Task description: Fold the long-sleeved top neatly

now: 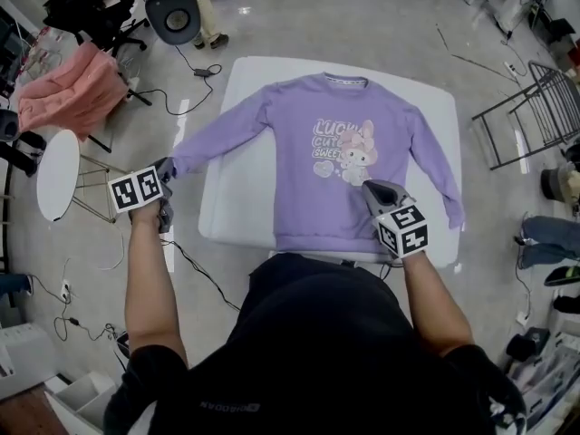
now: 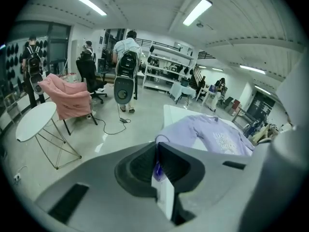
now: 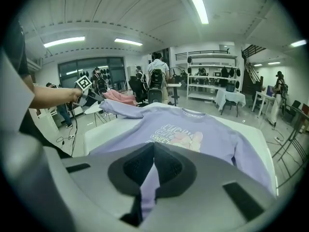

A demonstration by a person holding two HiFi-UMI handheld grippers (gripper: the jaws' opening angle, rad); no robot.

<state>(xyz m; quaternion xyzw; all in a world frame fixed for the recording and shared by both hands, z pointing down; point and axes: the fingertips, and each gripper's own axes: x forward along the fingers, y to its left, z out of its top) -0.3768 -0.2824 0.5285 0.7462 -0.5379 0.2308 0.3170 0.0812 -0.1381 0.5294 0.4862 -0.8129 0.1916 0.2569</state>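
Note:
A purple long-sleeved top (image 1: 344,152) with a cartoon print lies face up on the white table (image 1: 240,202), neck at the far side. Its left sleeve (image 1: 217,139) stretches out past the table's left edge. There my left gripper (image 1: 167,170) is shut on the cuff, and purple cloth shows between its closed jaws (image 2: 157,149). My right gripper (image 1: 373,190) is over the lower right of the body, shut on a fold of purple cloth (image 3: 153,146). The right sleeve (image 1: 435,170) lies along the table's right side.
A chair draped with pink cloth (image 1: 72,93) and a round white side table (image 1: 56,175) stand at the left. A black fan (image 1: 174,12) is behind the table, a metal rack (image 1: 535,116) at the right. Cables (image 1: 195,265) run over the floor.

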